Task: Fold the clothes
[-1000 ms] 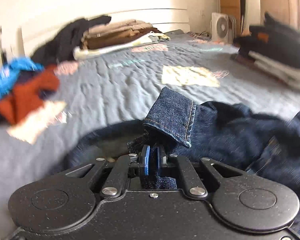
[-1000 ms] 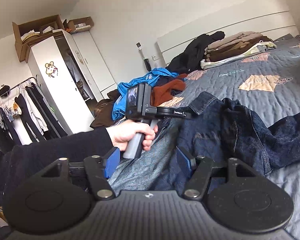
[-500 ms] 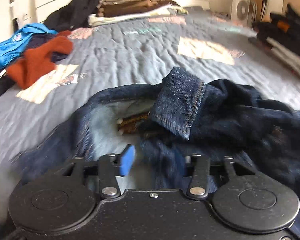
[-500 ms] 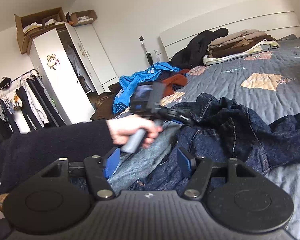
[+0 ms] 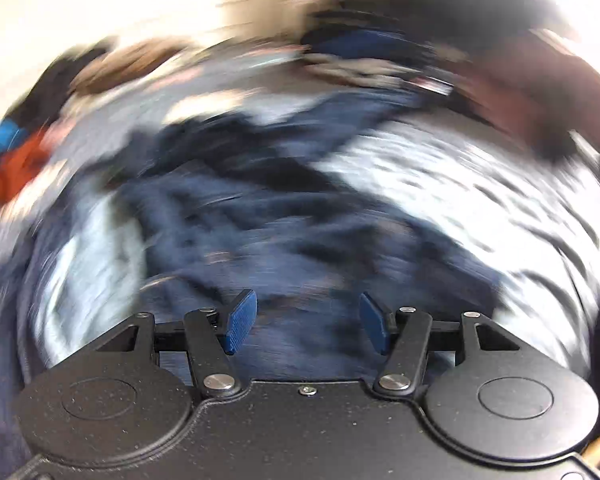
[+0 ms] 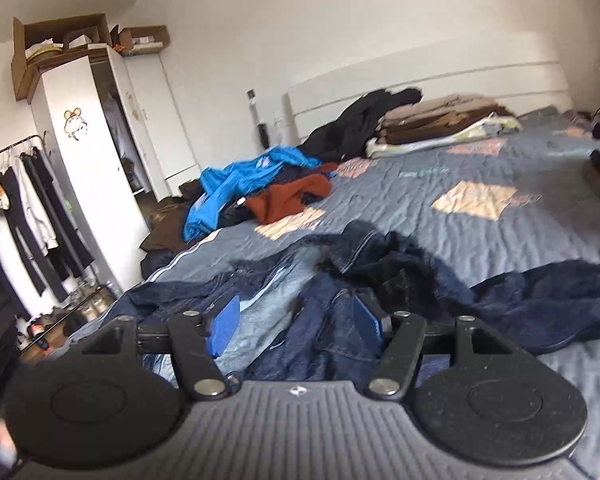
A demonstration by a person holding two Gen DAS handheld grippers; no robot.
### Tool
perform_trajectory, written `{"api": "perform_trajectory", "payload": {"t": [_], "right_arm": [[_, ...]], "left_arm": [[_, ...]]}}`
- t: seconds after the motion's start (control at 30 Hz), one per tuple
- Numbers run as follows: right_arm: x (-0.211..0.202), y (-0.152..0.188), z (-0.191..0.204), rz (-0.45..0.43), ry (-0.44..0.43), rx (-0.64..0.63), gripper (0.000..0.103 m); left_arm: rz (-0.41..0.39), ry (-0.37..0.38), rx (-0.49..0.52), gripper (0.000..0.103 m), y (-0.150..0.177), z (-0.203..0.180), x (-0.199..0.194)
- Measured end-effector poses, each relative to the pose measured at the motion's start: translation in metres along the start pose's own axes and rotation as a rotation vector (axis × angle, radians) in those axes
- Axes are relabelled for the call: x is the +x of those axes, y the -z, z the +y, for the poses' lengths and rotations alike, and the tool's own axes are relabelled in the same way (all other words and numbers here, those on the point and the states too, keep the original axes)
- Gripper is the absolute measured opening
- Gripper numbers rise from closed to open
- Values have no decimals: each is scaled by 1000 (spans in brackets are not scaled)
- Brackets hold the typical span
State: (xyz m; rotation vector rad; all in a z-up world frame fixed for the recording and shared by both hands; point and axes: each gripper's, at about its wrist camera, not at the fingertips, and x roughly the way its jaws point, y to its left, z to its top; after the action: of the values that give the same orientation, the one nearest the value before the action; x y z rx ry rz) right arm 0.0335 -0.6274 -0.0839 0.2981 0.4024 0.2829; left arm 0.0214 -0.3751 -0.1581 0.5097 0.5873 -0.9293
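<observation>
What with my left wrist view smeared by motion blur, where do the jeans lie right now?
Observer: The jeans lie crumpled in a heap on the grey quilt, unfolded.
Operator: Is the other hand-held gripper gripping them?
Observer: No. The right hand-held gripper is open, with nothing between its pads.
Operator: Any finished pile?
Observer: A folded stack sits by the headboard.

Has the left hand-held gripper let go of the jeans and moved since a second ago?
Yes. The left hand-held gripper now stands open over the jeans. In the right wrist view it was in front of the blue jacket; now it is gone from that view.
</observation>
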Motion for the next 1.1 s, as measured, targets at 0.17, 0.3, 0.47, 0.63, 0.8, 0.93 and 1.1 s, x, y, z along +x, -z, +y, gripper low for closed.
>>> {"api": "perform_trajectory", "payload": {"t": [0.17, 0.3, 0.47, 0.63, 0.8, 0.93, 1.1], "right_arm": [[-27, -2, 1, -26, 50, -15, 62], [-44, 3, 3, -22, 47, -36, 66], [-55, 11, 2, -10, 31, -60, 70], [-62, 15, -4, -11, 6, -49, 70], [-72, 19, -9, -10, -6, -46, 71], [-80, 20, -15, -18, -1, -33, 71], [-87, 24, -23, 1, 13, -23, 71]], "left_arm": [[-67, -76, 354, 37, 22, -92, 7], [-44, -66, 367, 14, 29, -121, 21], [7, 52, 74, 15, 29, -121, 34], [-23, 69, -194, 15, 20, -109, 45], [-75, 111, -195, 0, 21, -123, 34], [-56, 67, -54, 0, 26, -155, 28], [-72, -57, -172, 1, 24, -142, 23]]}}
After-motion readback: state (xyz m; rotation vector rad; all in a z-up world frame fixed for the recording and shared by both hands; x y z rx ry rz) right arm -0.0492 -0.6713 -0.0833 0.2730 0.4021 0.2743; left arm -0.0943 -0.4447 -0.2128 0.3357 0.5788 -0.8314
